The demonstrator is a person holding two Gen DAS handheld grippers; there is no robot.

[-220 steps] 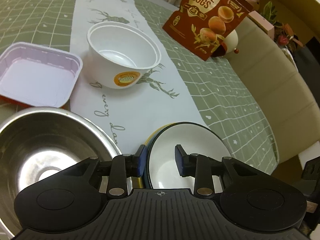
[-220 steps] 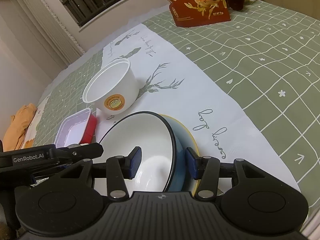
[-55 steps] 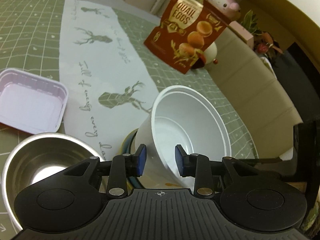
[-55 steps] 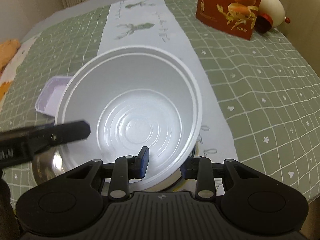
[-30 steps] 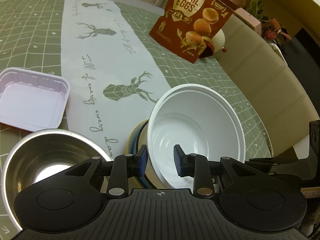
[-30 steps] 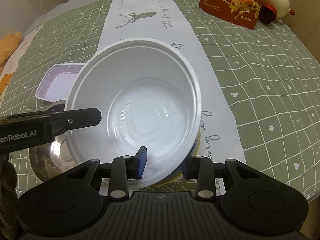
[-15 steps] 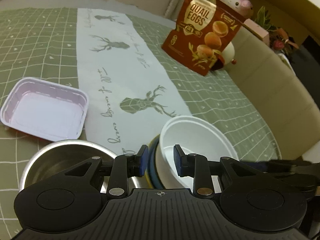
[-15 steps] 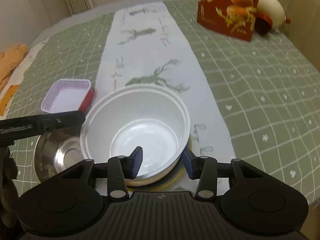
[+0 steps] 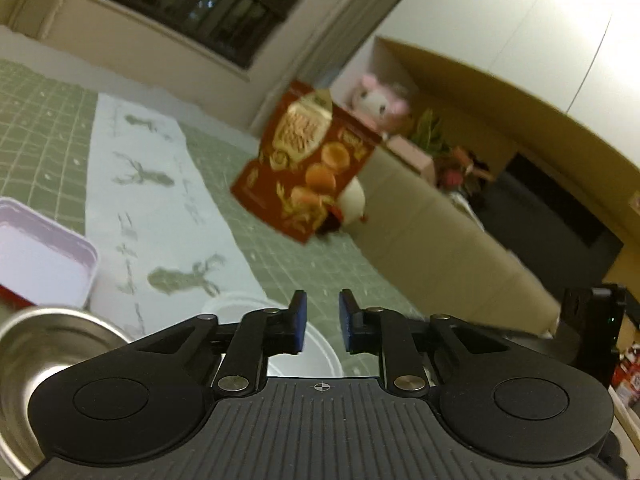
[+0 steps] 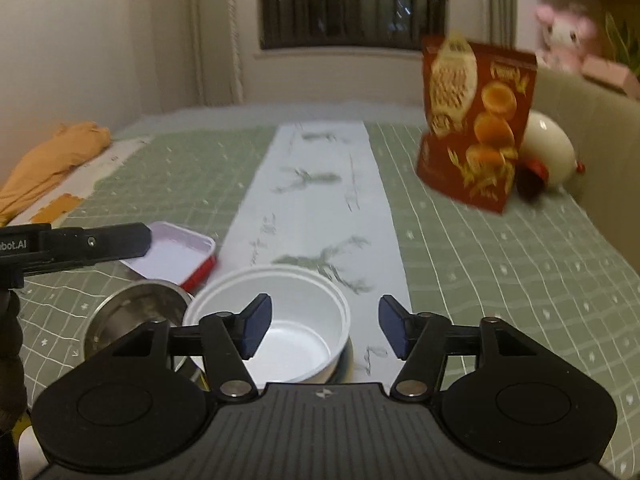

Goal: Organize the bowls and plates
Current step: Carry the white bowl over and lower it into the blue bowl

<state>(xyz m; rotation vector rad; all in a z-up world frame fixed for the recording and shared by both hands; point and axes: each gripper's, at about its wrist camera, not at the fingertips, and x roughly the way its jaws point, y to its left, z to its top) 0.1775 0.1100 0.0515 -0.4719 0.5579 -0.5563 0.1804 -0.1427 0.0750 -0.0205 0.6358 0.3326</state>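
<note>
The white plastic bowl sits stacked on the plates, whose dark rim shows under it, on the white table runner. My right gripper is open and empty, raised above and behind the bowl. My left gripper is open with a narrow gap and holds nothing; the white bowl's rim shows below its fingers. A steel bowl stands left of the stack and also shows in the left wrist view. A lilac square tray lies beyond it.
A red quail-egg snack bag stands at the back right with a white egg-shaped toy behind it. An orange cloth lies at the far left. A beige sofa borders the table's right side.
My right gripper has opened, released the white bowl onto the plate stack and pulled back and up. My left gripper has lifted and tilted up.
</note>
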